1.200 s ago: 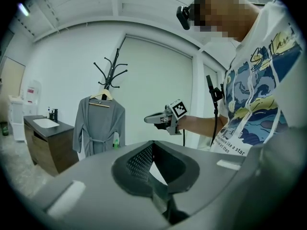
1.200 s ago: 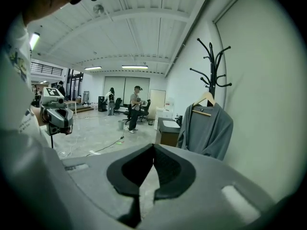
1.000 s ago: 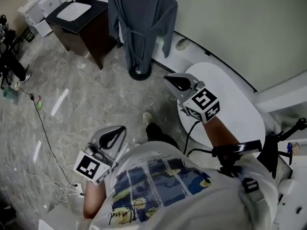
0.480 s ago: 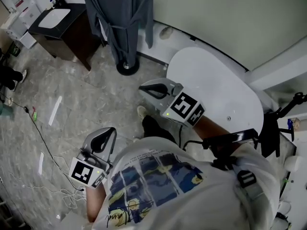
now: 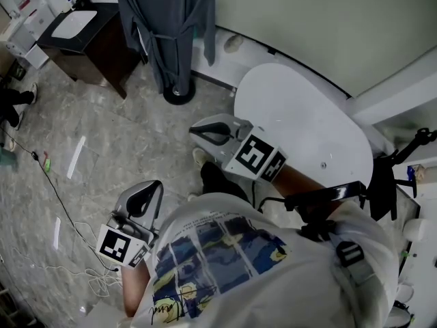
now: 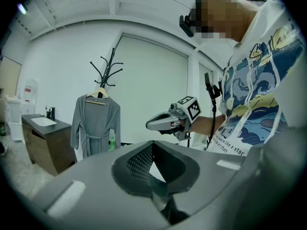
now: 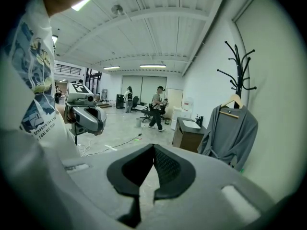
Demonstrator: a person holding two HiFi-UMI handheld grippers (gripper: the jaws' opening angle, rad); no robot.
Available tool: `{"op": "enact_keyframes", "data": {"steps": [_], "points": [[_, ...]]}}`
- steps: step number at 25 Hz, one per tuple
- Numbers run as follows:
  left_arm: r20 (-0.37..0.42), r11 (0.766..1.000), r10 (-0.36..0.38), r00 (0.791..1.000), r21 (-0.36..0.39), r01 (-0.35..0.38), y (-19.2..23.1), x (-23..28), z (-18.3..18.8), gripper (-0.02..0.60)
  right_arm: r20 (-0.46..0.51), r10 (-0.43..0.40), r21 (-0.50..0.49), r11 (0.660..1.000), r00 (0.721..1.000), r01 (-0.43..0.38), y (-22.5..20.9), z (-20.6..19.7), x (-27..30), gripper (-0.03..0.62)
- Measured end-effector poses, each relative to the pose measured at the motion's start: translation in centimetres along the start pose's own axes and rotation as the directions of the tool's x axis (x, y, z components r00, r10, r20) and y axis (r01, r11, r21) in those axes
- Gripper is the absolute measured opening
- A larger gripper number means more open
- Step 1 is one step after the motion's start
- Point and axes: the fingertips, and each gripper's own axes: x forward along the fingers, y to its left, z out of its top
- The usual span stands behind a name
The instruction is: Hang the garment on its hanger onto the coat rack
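A grey robe [image 5: 167, 26] hangs on a wooden hanger [image 6: 98, 94] from the black coat rack [image 6: 109, 71], whose round base [image 5: 179, 96] stands on the floor by the wall. The robe [image 7: 232, 133] hangs free of both grippers. My right gripper [image 5: 193, 130] is held in front of the person's chest, pointing toward the rack, shut and empty. My left gripper [image 5: 153, 186] hangs lower at the person's left side, jaws together with nothing between them. Each gripper shows in the other's view, the right gripper [image 6: 148, 124] and the left gripper [image 7: 91, 120].
A dark vanity cabinet with a white sink [image 5: 82, 26] stands left of the rack. A white oval table [image 5: 307, 121] lies to the right, against the wall. Cables [image 5: 58, 176] run over the marbled floor. People [image 7: 156, 107] move about far back in the room.
The right gripper has drawn back from the rack toward the person's body and lower. The head view has swung a little. The robe stays hanging and the left gripper has barely moved.
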Motion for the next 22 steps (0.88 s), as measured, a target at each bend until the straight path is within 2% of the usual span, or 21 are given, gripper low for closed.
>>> {"op": "enact_keyframes", "data": {"steps": [11,22], "points": [[0.005,1.0,0.016,1.0,0.001,-0.016,0.05,0.03,0.01,0.003,0.001,0.017,-0.019,1.0,1.0,-0.017,0.7,-0.07,-0.43,0.002],[-0.005,1.0,-0.005,1.0,-0.005,0.005,0.39,0.88,0.17,0.003,-0.007,0.008,-0.003,1.0,1.0,-0.008,0.0,-0.48,-0.32,0.002]]}}
